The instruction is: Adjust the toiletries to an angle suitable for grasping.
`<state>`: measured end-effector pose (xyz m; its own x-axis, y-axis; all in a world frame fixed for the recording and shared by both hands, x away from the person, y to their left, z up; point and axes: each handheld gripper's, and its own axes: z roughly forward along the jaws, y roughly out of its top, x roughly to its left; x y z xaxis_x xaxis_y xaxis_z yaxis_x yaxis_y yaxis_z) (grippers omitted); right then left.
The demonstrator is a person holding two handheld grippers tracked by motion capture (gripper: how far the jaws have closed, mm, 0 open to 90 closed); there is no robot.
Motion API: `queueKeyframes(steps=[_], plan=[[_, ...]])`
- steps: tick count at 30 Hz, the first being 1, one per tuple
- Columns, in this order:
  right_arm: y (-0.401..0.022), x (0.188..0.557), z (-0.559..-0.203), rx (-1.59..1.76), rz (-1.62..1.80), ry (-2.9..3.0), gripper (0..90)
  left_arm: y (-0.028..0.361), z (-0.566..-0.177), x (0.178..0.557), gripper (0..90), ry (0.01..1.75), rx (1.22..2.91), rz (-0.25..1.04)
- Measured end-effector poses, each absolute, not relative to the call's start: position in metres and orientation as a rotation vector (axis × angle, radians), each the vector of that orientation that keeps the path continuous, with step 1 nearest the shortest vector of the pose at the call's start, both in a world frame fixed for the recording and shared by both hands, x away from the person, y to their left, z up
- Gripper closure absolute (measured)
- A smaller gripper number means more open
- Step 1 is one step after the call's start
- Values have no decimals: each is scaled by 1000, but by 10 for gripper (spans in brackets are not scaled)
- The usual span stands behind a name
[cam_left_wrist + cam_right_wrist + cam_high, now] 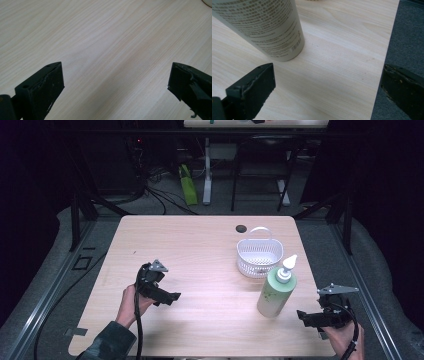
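The pump bottle (276, 293) stands upright on the wooden table (200, 270), pale green with a white pump head whose nozzle points up and toward the far right. It sits just on the near side of the basket (259, 256), close to it, its top overlapping the basket's near rim in the high view; whether they touch cannot be told. In the right gripper view the bottle's (269, 30) lower body shows rows of small printed text and a barcode near its base, which rests flat on the wood. The basket is white, perforated plastic, round-cornered, upright, with its thin handle raised in an arch, and appears empty
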<state>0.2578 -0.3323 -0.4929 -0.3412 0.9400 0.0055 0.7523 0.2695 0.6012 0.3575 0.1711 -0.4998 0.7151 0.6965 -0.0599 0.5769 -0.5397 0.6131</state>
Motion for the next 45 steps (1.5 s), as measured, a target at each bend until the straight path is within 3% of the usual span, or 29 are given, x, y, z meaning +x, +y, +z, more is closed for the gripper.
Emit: queueKeyframes(steps=[45], plan=[[-304,247,-440,1226,1220,2101,0,166,-499,356,0,944,2314,280]])
